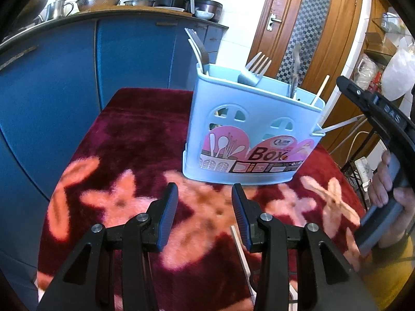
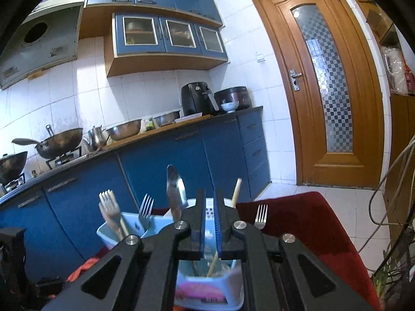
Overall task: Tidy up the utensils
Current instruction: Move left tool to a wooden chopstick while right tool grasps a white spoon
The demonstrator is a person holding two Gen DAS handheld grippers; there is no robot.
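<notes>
You are in a home kitchen: blue cabinets [image 2: 166,160], white wall tiles [image 2: 77,96], woks [image 2: 59,145] on what looks like a stove, an air fryer [image 2: 198,98], a wooden door [image 2: 329,83].

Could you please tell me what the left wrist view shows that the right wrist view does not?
Only the left wrist view shows the open left gripper, the box's pink "Box" label and the person's hand on the right gripper's grey handle. Only the right wrist view shows the right gripper nearly closed above the box, the woks and the wall cabinets. Both show the blue utensil box, its forks and the wooden door.
</notes>
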